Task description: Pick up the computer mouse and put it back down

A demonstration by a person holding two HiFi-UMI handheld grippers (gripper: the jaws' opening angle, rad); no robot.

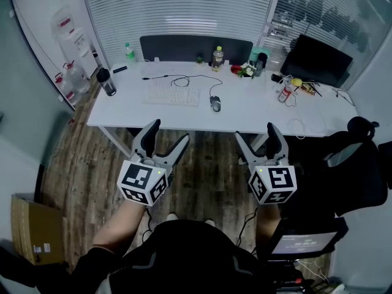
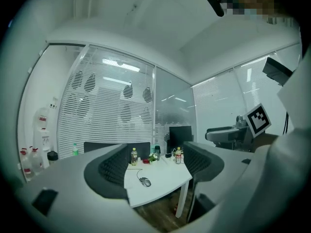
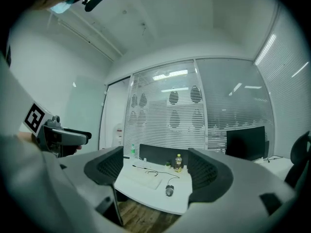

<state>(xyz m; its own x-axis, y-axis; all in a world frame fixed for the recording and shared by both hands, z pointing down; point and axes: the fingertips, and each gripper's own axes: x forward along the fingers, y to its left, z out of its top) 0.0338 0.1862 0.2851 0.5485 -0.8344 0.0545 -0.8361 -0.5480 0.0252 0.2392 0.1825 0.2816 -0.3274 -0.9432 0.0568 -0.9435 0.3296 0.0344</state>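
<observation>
Computer mouse (image 1: 215, 103) lying on white desk (image 1: 257, 116), untouched.
Dark oval body, just right of the keyboard (image 1: 173, 95); long axis runs front to back, cable end facing the far edge (cord loops leftward). Left gripper (image 1: 171, 131) and right gripper (image 1: 256, 130): jaws spread, empty, well short of the desk.

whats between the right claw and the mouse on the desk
Nothing stands in between: in the head view only bare white desk top and wooden floor separate the open right claw from the dark grey computer mouse.

Right gripper (image 3: 155, 155) jaws apart, mouse (image 3: 169, 191) on desk (image 3: 145, 195)
</observation>
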